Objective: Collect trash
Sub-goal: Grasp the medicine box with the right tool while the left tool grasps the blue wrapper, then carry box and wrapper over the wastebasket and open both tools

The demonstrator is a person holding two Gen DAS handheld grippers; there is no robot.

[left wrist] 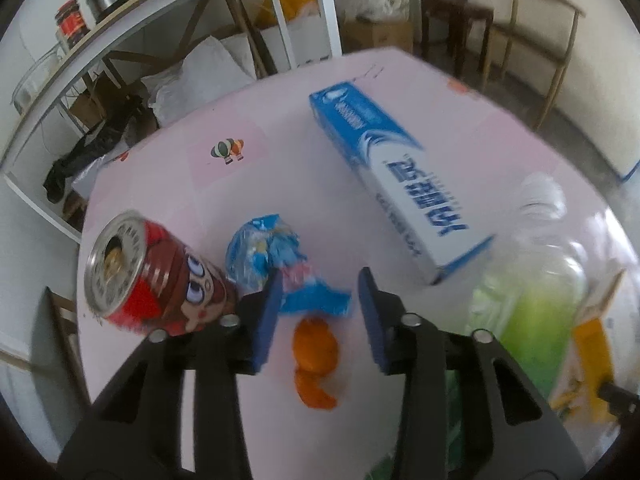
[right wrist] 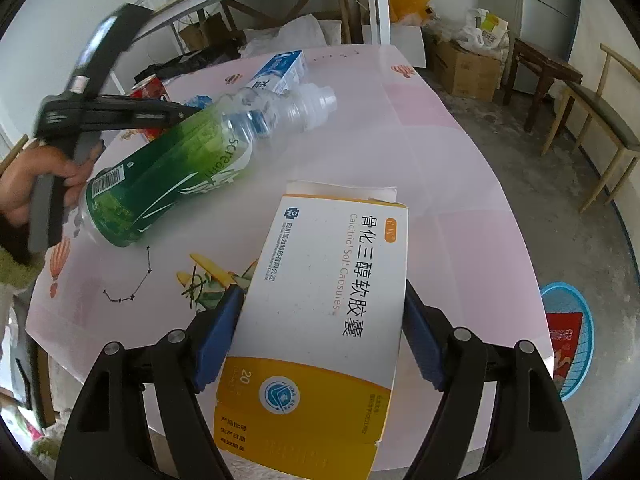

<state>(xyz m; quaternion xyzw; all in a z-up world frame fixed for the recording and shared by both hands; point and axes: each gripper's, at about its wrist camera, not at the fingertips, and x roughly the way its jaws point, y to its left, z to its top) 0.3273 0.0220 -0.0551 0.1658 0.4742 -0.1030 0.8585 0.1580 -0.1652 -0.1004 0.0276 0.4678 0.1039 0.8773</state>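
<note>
My left gripper (left wrist: 320, 280) hangs open over a crumpled blue wrapper (left wrist: 272, 256). The wrapper's tail lies between the pads and brushes the left one, and an orange peel (left wrist: 316, 356) sits just below it. A red can (left wrist: 160, 276) lies on its side to the left. To the right lie a blue toothpaste box (left wrist: 400, 172) and a green-labelled clear bottle (right wrist: 172, 172). My right gripper (right wrist: 324, 288) is shut on the sides of a white and yellow medicine box (right wrist: 320, 280) at the table's near edge. The left gripper (right wrist: 176, 114) shows beyond the bottle.
The pink table (right wrist: 440, 184) ends close on the right. A blue basket (right wrist: 568, 332) with red paper stands on the floor there. Wooden chairs (right wrist: 600, 120), cardboard boxes (right wrist: 468, 68) and a shelf with jars (left wrist: 72, 24) surround the table. A person's hand (right wrist: 40, 184) holds the left gripper.
</note>
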